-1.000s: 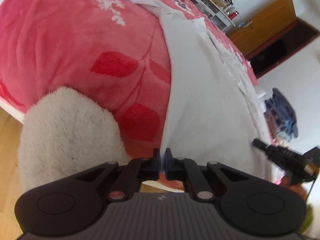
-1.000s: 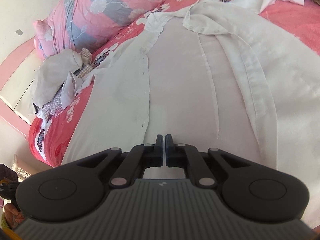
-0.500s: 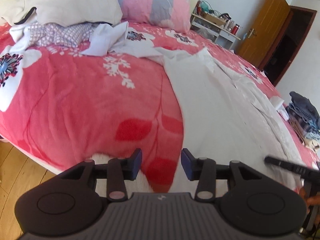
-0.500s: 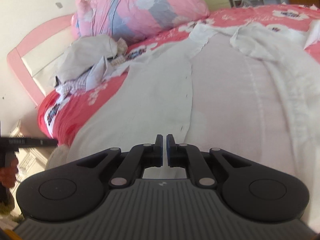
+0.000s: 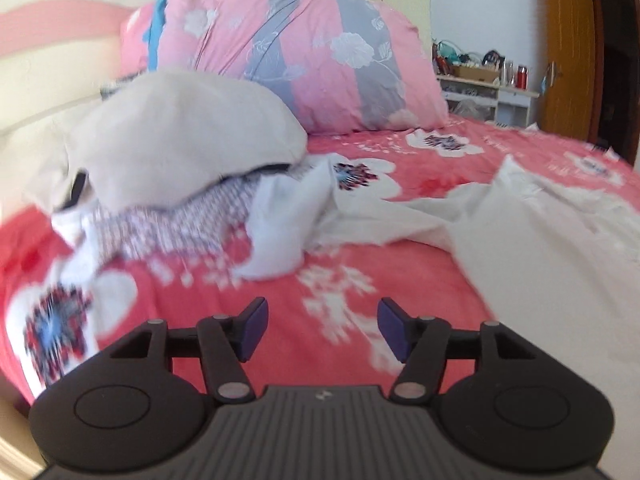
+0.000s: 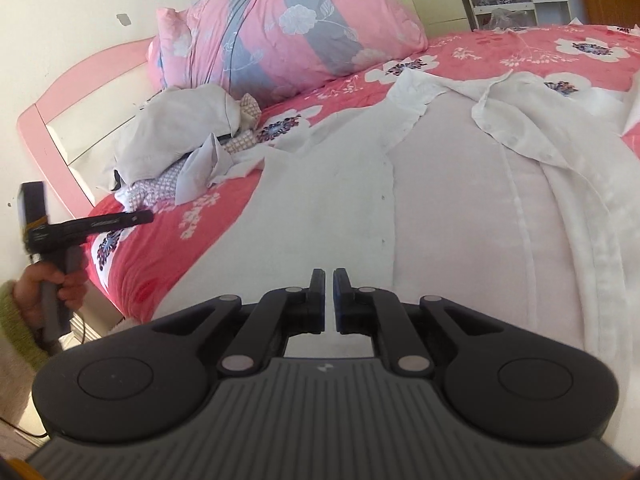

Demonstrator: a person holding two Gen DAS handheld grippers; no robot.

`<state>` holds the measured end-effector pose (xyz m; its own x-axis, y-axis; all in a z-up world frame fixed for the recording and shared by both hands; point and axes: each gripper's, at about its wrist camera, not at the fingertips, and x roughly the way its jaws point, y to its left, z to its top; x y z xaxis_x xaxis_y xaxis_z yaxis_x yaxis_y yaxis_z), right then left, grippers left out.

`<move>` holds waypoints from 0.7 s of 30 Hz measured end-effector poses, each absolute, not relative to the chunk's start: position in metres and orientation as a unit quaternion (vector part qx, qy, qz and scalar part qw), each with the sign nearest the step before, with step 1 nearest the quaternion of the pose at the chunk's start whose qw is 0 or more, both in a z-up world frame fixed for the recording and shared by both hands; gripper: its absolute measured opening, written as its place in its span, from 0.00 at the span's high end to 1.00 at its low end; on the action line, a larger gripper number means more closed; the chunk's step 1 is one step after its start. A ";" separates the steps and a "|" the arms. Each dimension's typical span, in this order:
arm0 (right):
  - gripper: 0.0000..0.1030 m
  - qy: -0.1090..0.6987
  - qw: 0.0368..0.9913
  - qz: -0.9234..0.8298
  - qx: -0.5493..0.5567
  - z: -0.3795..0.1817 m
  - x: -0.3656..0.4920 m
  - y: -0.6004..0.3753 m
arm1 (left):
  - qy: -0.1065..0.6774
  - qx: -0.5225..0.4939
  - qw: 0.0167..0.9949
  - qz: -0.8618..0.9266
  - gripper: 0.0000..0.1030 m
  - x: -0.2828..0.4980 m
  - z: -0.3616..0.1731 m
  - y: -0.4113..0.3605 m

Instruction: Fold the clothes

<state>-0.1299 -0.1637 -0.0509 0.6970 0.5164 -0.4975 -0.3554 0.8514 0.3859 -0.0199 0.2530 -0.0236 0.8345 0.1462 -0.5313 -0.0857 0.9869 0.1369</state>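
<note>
Looking first at the white shirt, I see it spread open and flat across the red floral bed, its near hem running under my right tool and its collar end reaching toward the striped pillow. One sleeve trails off toward the pile of unfolded clothes near the headboard.

What has changed is on my left side. A second ago the left tool was pressed together low at the shirt's near edge; now its jaws have just been opening and stand well apart, with nothing between them, only bedspread beyond. The view has swung off the shirt body toward the pile and the trailing sleeve. In the right wrist view I can see the left tool held out past the bed's corner, gripped by a hand in a green cuff.

My right tool's jaws are together with only a sliver of gap; I cannot see any cloth pinched in them.

I judge that the hem has been laid down and released, and the sleeve is probably the next thing to fetch inward.
</note>
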 end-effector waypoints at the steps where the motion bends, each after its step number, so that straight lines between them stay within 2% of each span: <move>1: 0.95 0.306 0.911 0.243 0.129 -0.050 -0.124 -0.159 | 0.281 0.073 0.955 0.065 0.39 -0.007 -0.025 0.253; 8: 0.95 0.305 0.902 0.278 0.124 -0.045 -0.074 -0.119 | 0.317 0.189 0.927 0.061 0.41 0.069 -0.059 0.250; 9: 0.95 0.306 0.901 0.282 0.124 -0.044 -0.067 -0.113 | 0.329 0.199 0.921 0.068 0.48 0.078 -0.067 0.251; 10: 0.95 0.306 0.900 0.285 0.124 -0.044 -0.062 -0.107 | 0.338 0.197 0.917 0.077 0.67 0.084 -0.071 0.256; 11: 0.95 0.306 0.899 0.288 0.125 -0.044 -0.059 -0.102 | 0.346 0.192 0.914 0.086 0.77 0.090 -0.076 0.260; 12: 0.95 0.306 0.898 0.291 0.126 -0.045 -0.055 -0.097 | 0.352 0.173 0.915 0.091 0.96 0.094 -0.075 0.267; 15: 0.95 0.307 0.896 0.297 0.125 -0.045 -0.050 -0.088 | 0.358 0.081 0.926 0.093 0.98 0.098 -0.048 0.297; 21: 0.95 0.319 0.896 0.280 0.132 -0.050 -0.048 -0.091 | 0.292 -0.123 0.947 0.049 0.98 0.082 0.045 0.372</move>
